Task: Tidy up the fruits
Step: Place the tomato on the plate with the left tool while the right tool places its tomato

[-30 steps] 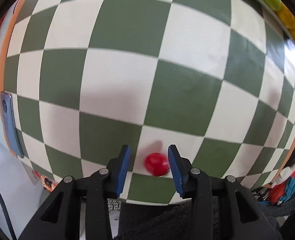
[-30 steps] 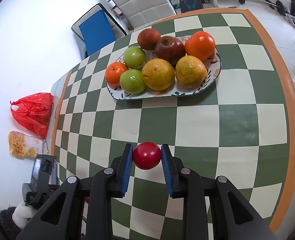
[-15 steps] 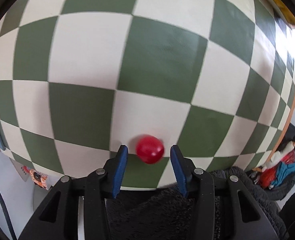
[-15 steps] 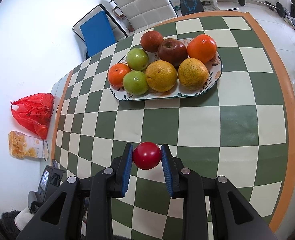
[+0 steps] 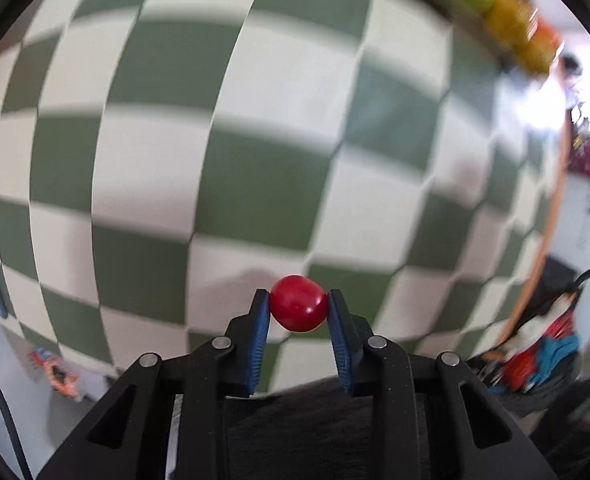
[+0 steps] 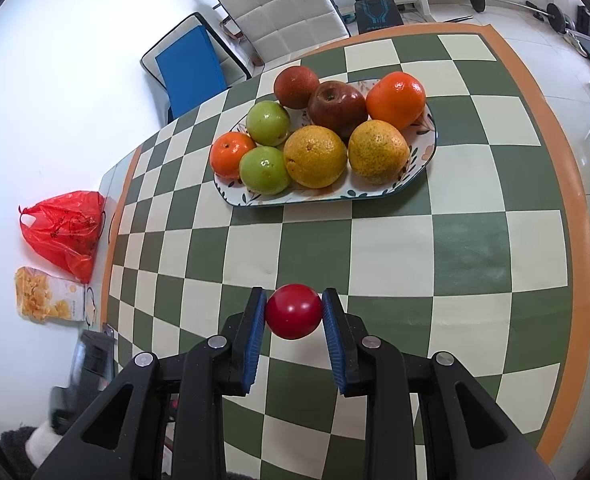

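my left gripper [image 5: 299,308] clamped on a small red fruit [image 5: 298,303] between its pads, my right gripper [image 6: 293,312] clamped on another red fruit [image 6: 293,311], both above the checkered desk [image 6: 395,248], fruit plate [image 6: 423,156] well beyond

The left gripper [image 5: 299,312] and right gripper [image 6: 293,312] look alike. Black angular frames, silver round screws. Ribbed blue pads line the fingers [image 6: 255,332].
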Demonstrator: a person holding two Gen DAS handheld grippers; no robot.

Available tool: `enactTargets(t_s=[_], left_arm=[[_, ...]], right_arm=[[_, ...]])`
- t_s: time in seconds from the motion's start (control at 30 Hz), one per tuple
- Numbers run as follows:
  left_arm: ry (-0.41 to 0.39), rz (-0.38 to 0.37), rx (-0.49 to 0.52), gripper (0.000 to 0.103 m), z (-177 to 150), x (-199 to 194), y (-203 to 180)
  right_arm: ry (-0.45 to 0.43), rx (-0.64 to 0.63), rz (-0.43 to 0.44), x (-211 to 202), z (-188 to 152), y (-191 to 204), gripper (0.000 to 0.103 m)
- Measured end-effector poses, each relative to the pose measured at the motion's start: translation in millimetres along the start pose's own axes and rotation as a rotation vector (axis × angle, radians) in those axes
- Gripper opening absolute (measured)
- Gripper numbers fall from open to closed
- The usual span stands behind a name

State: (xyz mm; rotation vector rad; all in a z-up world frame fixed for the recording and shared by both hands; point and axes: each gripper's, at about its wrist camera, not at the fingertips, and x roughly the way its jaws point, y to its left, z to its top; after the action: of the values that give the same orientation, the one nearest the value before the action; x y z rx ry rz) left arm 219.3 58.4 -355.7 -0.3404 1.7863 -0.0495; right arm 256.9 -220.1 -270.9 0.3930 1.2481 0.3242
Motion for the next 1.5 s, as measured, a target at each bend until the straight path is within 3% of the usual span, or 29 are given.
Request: enactTargets(t_s=[0.17, 0.3, 0.57, 1.03, 1.23, 1.3, 1.43, 1.5], left_arm=[[-0.152, -0.100, 0.035, 0.026, 62, -51, -51], [-0.239, -0.090, 0.070, 0.026, 110, -70, -86], [-0.224, -0.085, 0.043, 0.026, 179, -57, -103], [-0.192, -0.067, -0.007, 0.027, 195, -41, -92], [-0.190, -0.053, -0.026, 0.031, 197, -41, -93], [-0.192, -0.039, -0.027, 0.031, 197, -40, -94], [-0.197, -0.015, -0.031, 0.031, 193, -41, -94], [-0.207, -0.003, -0.025, 0.039, 189, -44, -96]], right_arm=[[-0.025, 0.054, 0.014, 16, 29, -8, 0.031], [-0.017, 0.057, -0.005, 46, 56, -10, 0.031], [0.007, -0.003, -0.090, 87, 80, -11, 0.031], [0.005, -0.054, -0.133, 106, 86, -11, 0.031], [0.002, -0.033, -0.131, 104, 83, -14, 0.036], [0.000, -0.025, -0.128, 100, 82, -15, 0.040], [-0.028, -0.033, -0.132, 87, 79, -9, 0.059], [-0.052, -0.029, -0.129, 75, 78, -8, 0.066]])
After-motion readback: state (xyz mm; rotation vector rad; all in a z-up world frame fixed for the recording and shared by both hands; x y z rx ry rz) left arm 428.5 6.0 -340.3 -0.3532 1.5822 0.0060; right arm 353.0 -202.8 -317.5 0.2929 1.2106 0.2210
